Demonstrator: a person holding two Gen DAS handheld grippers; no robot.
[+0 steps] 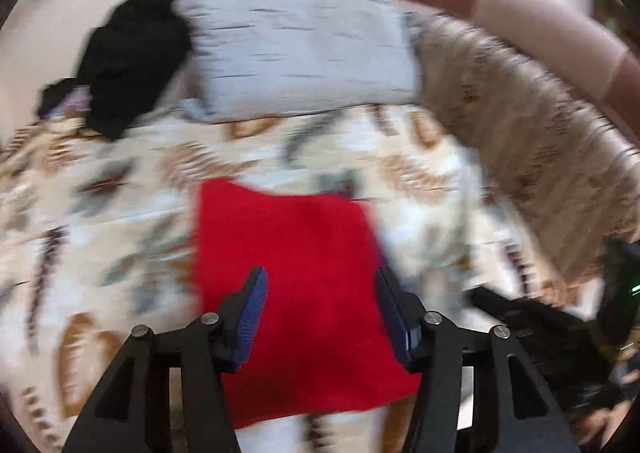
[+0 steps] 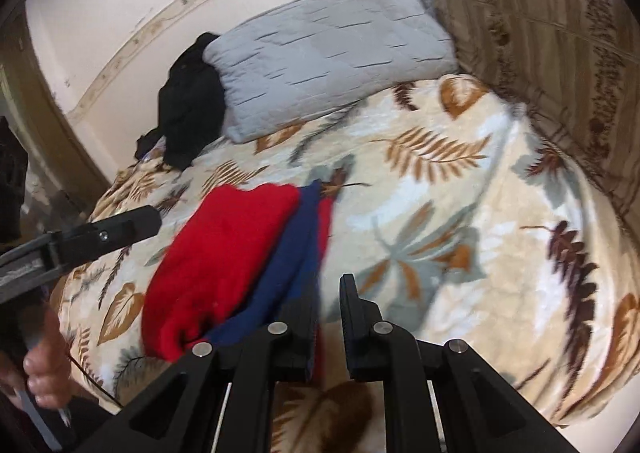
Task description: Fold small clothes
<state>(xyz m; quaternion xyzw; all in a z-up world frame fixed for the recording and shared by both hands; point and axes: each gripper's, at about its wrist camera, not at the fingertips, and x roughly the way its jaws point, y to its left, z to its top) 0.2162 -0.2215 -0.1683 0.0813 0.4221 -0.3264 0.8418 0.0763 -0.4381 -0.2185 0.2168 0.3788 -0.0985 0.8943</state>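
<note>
My left claw (image 1: 320, 285) hangs over the red cloth (image 1: 296, 269), jaws apart, nothing pinched between the blue pads (image 1: 256, 305). The cloth fills the lower middle of the left wrist view, lying flat on the leaf-print bed cover (image 1: 100, 213), and it runs away from me toward the grey pillow (image 1: 296, 49) at the top of the frame. So its long axis lines up with the way this claw points.

From the right wrist view the same red cloth (image 2: 216, 265) sits left of centre, with a blue strip (image 2: 296, 249) along its right edge, slanting from the lower left up toward the middle of the frame. My right claw (image 2: 326, 293) is at the bottom centre, jaws nearly together; the blue edge runs down behind the left finger, and I cannot tell whether it is caught there or just passing behind.

The left claw (image 2: 132, 227) pokes in from the left edge of that view, over the cloth's upper left corner.

The way I judge it, the left claw is directly above the cloth while the right one is at its lower right edge, on the blue side. The fold looks partly made, red doubled over. A black garment (image 2: 192, 105) waits beside the pillow, upper left.
</note>
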